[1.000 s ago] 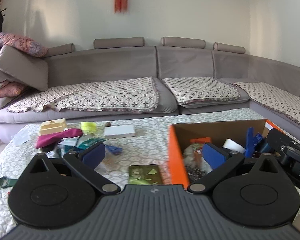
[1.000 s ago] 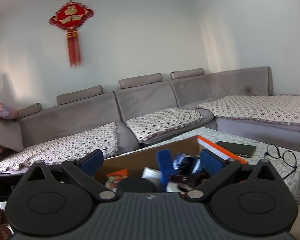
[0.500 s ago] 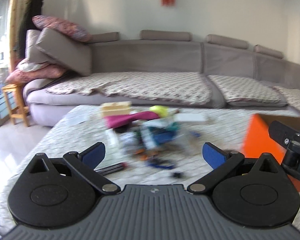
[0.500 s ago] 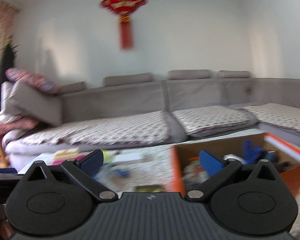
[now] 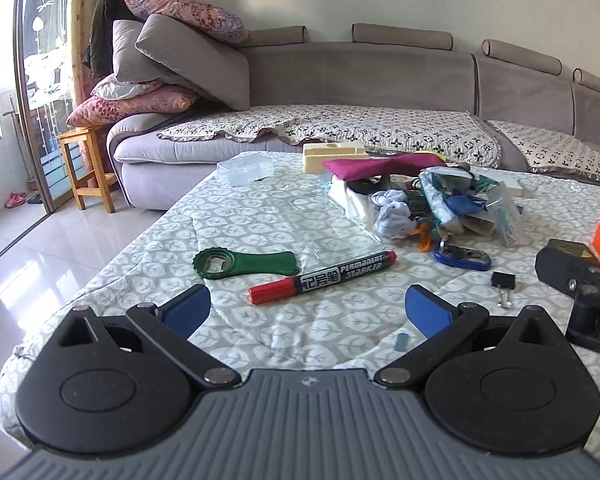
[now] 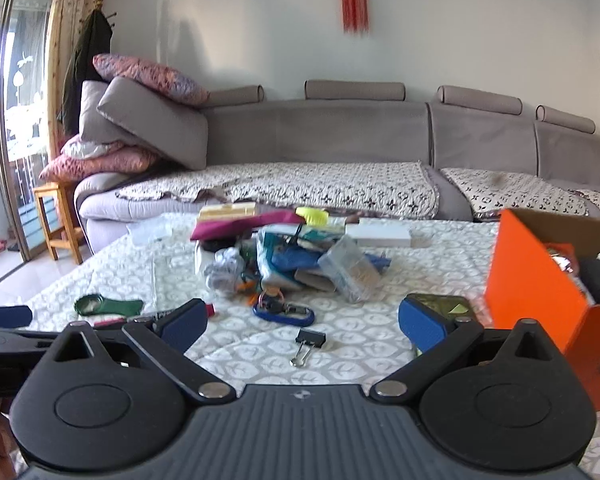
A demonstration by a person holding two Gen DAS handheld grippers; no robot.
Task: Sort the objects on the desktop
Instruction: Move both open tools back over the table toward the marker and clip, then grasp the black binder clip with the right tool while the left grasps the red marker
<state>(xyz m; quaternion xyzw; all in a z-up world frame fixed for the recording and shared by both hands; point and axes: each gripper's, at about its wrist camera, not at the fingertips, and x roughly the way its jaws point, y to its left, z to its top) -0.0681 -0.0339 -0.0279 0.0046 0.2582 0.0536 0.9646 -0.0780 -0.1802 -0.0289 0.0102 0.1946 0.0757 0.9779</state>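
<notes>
**Marker next, both tools empty**

The red marker lies flat on the surface, just ahead of my left tool, with the green bottle opener beside its far end. I judge it light, rigid and smooth, likely to roll, so I would pinch it mid-barrel, across its width. The black binder clip sits in front of my right tool; small, hard and springy, best taken by its body. Beyond lies the blue carabiner, then the mixed pile. The orange box stands to the right. Both tools are spread wide, holding nothing.
</notes>
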